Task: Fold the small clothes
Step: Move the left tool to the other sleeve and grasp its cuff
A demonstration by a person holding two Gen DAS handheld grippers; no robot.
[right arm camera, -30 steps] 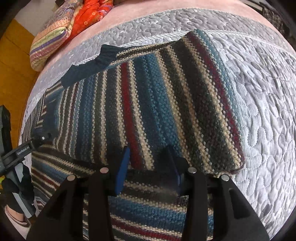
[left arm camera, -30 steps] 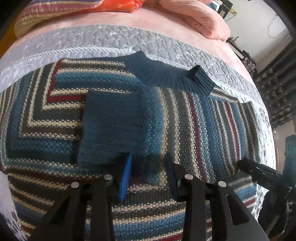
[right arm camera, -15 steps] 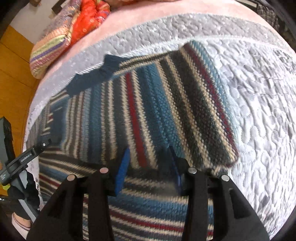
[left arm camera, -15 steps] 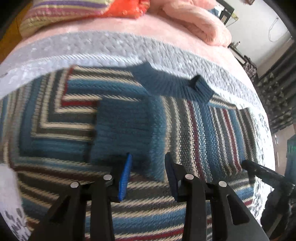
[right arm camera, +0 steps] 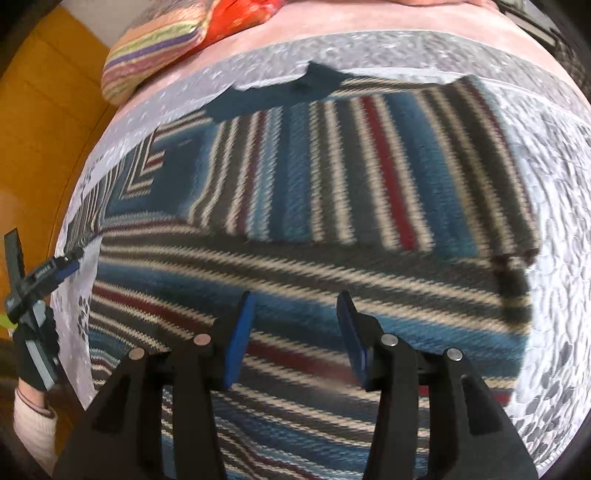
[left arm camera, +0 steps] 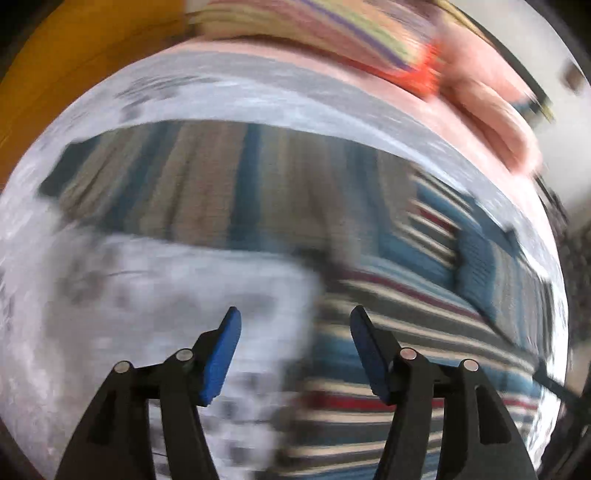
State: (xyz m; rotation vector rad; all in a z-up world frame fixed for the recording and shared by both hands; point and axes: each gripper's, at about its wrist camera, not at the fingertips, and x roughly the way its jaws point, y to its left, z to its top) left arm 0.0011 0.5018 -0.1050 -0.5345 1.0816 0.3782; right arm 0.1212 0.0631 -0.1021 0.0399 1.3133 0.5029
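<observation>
A striped knit sweater (right arm camera: 332, 184) in blue, dark grey, cream and red lies flat on the bed, its dark blue collar (right arm camera: 280, 96) at the far edge. One side panel is folded in over the body. My right gripper (right arm camera: 296, 297) hovers open over the lower body stripes with nothing between its fingers. The left wrist view is heavily blurred. There my left gripper (left arm camera: 294, 314) is open and empty above the sweater's (left arm camera: 406, 332) left edge, where knit meets quilt. A striped sleeve (left arm camera: 221, 177) stretches away to the left. A gloved hand holds the left gripper (right arm camera: 40, 277) at the bed's left side.
A grey quilted cover (right arm camera: 554, 184) lies under the sweater, with a pink sheet beyond it. A striped pillow (right arm camera: 155, 48) and an orange cushion (right arm camera: 243, 14) sit at the bed's far end. A pink blanket (left arm camera: 491, 122) is bunched at the far right. An orange wall (right arm camera: 37, 110) runs along the left.
My left gripper has swung quickly left from the sweater's middle to its left edge and opened wider. My right gripper has drawn back toward the hem, staying open.
</observation>
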